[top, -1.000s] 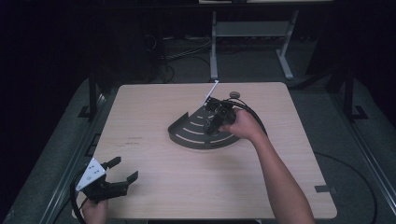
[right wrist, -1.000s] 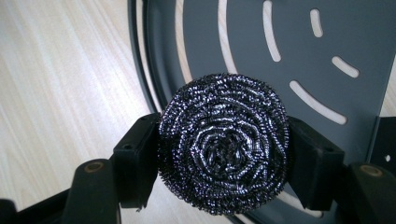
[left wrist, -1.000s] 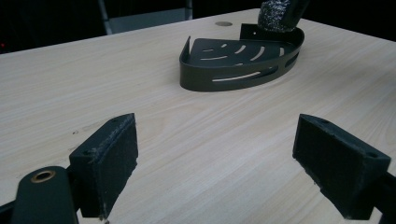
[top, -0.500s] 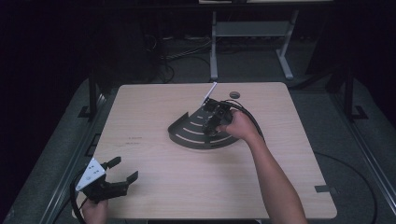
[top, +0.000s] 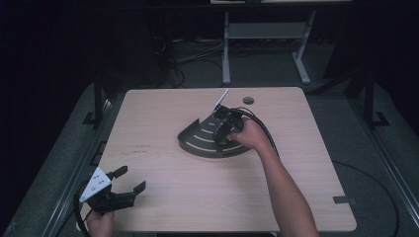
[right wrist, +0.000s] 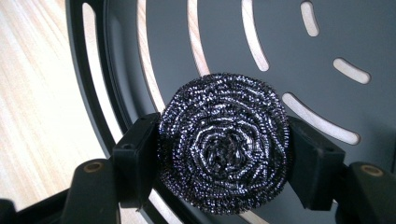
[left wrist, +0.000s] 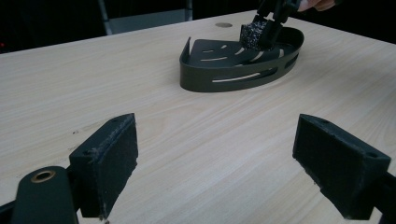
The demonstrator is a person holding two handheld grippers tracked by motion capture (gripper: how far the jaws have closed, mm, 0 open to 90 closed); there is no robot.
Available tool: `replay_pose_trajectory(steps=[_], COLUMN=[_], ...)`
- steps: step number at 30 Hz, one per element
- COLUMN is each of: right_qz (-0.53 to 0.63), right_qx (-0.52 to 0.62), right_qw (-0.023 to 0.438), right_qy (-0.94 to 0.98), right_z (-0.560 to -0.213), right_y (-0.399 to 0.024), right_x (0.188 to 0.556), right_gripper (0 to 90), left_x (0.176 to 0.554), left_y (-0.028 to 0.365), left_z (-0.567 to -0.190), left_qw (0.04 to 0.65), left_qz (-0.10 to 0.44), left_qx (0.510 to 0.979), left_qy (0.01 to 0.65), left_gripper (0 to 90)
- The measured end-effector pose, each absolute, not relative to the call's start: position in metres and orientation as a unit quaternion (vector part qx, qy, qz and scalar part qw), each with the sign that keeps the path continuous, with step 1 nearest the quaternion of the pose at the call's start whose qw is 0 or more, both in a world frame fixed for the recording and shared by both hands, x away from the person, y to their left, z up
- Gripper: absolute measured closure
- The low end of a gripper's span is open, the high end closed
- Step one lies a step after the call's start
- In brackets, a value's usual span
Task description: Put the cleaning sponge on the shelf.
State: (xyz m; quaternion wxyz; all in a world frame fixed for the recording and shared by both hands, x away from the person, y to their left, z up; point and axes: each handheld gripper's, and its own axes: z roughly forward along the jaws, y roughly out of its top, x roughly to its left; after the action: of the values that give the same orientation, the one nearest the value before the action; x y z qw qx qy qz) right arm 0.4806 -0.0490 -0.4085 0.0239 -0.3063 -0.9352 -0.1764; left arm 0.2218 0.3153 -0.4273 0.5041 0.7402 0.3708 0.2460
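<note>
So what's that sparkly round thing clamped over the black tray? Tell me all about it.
It is a steel-wool scourer: a round, dark, glinting pad of coiled metal thread, wound in rings round a tight centre. The right hand-held gripper squeezes it between two black pads, one at each side. It hangs above the slotted floor of the black tray; whether it touches the tray is unclear.

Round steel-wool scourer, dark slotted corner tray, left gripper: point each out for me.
Round steel-wool scourer (right wrist: 223,142), right gripper view: centre of its coil.
Dark slotted corner tray (left wrist: 233,77), left gripper view: curved front wall.
Left gripper (top: 132,180), high view: between its open jaws.
</note>
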Motion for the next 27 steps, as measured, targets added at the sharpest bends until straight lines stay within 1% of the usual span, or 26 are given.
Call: replay_pose_trajectory(steps=[14, 27], right_qz=[-0.18, -0.171], right_qx=[-0.322, -0.33], right_qw=[0.029, 0.024], right_qy=[-0.929, -0.928], right_z=[-0.419, -0.428], right_y=[-0.05, -0.051], right_x=[0.484, 0.485], right_gripper=[32.8, 32.7], left_x=[0.222, 0.222], left_y=[0.316, 0.316], left_z=[-0.427, -0.427], left_qw=[0.507, 0.508], left_qz=[0.246, 0.246], left_qx=[0.738, 0.737], left_qy=[0.372, 0.372], left_gripper=[13.5, 13.5])
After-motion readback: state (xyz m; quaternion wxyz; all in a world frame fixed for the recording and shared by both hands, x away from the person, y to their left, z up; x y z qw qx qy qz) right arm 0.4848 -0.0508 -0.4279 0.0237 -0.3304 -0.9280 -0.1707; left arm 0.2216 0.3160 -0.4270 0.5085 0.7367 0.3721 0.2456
